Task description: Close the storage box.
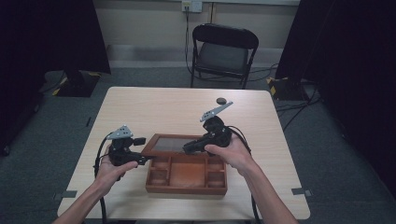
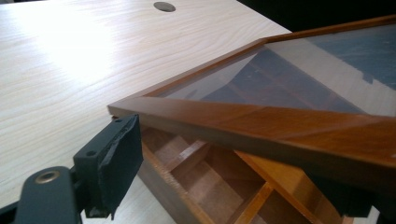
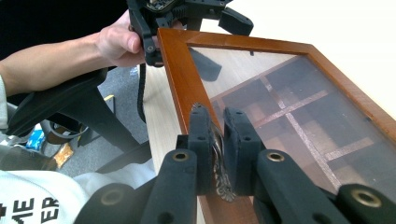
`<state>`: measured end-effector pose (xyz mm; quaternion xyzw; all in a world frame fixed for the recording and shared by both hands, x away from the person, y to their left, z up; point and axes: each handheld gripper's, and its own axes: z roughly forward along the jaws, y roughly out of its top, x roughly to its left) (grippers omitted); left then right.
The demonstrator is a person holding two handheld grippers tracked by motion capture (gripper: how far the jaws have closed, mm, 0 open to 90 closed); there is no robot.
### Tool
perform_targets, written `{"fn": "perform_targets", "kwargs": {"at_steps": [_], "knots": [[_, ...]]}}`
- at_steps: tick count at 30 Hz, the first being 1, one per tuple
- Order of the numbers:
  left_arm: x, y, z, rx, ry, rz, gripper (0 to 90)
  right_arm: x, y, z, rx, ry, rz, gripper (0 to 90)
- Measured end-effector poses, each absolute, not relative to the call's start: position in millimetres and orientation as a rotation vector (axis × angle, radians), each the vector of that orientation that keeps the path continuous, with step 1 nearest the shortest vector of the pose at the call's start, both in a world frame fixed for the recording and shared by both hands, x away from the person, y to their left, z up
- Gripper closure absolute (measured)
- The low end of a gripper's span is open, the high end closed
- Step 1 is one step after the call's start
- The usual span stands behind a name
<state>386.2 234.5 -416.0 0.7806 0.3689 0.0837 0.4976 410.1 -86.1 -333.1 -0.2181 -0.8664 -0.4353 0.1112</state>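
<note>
Pale wooden table (image 1: 140, 107), brown compartmented box (image 1: 187, 175), glass-paned lid (image 1: 170, 143) half-raised between left gripper (image 1: 140, 158) jaws, right gripper (image 3: 217, 140) clamping its metal handle (image 3: 219, 163).

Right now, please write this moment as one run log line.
wooden box: open | glass lid: half raised | right gripper: shut on metal latch at lid front | left gripper: at lid corner, grip unclear

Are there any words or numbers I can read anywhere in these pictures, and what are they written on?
"AE" and "ER": white letters on the person's dark clothing, cut off at the picture's edge, so the full words cannot be read.
Wooden box and its glass lid: no writing.
Wall socket: too small to show any marks.
</note>
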Motion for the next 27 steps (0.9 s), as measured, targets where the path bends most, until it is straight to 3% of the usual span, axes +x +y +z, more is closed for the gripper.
{"fn": "perform_targets", "kwargs": {"at_steps": [27], "knots": [[410,279,-429,1.861,1.059,0.242,17.9,403,-84,-340,-0.594,-2.580,-1.232,82.4]]}}
